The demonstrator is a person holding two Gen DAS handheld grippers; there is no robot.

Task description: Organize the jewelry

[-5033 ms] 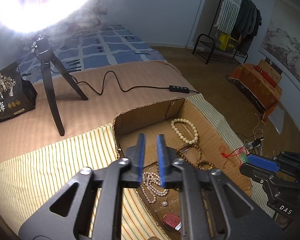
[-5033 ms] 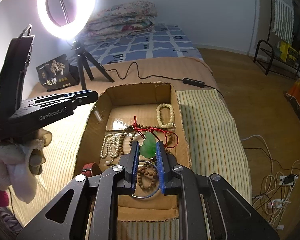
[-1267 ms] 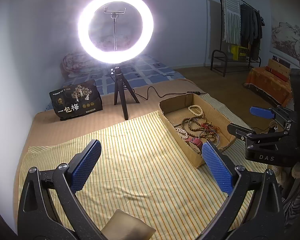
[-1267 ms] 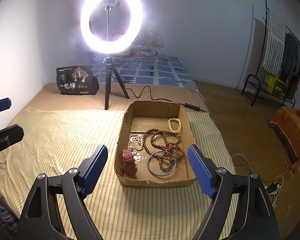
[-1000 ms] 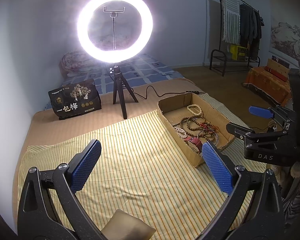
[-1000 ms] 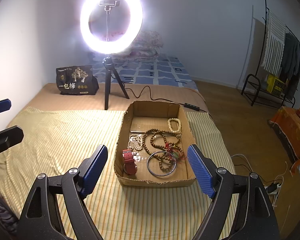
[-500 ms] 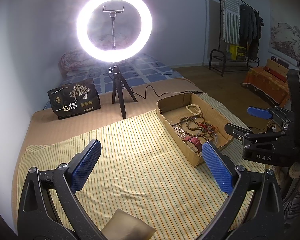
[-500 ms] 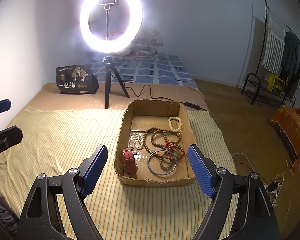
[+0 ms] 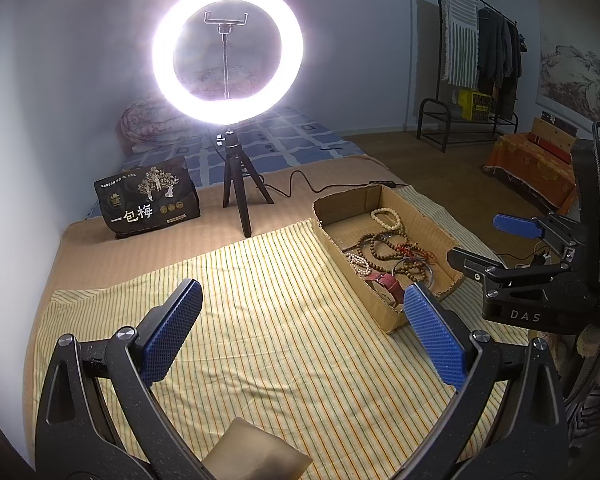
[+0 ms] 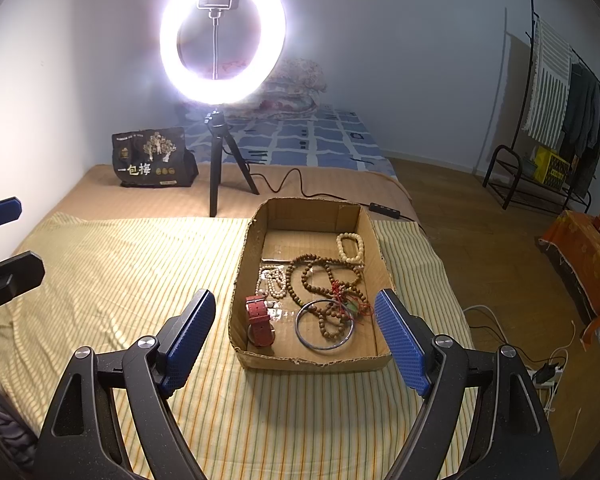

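Note:
A shallow cardboard box (image 10: 260, 354) (image 9: 384, 320) lies on a yellow striped cloth and holds the jewelry. Inside are a red watch (image 10: 259, 320), a metal bangle (image 10: 324, 324), a long brown bead string (image 10: 320, 280) with a green pendant on red cord (image 10: 352, 306), a pearl strand (image 10: 274, 282) and a cream bead bracelet (image 10: 350, 247). My right gripper (image 10: 300, 336) stands open, raised in front of the box's near end, holding nothing. My left gripper (image 9: 304, 328) is open too, held over the cloth left of the box. The right gripper (image 9: 496, 244) shows in the left wrist view.
A lit ring light (image 10: 220, 36) on a black tripod (image 10: 220, 168) stands behind the box, its cable (image 10: 300, 188) trailing right. A black printed bag (image 10: 152, 160) sits at the back left. A clothes rack (image 10: 560, 120) and floor cables (image 10: 540, 364) are off to the right.
Five seconds ago both grippers were shut low over the box, the right on the green pendant. Now both are open and drawn back; the pendant lies in the box. Over the last second, hardly any motion.

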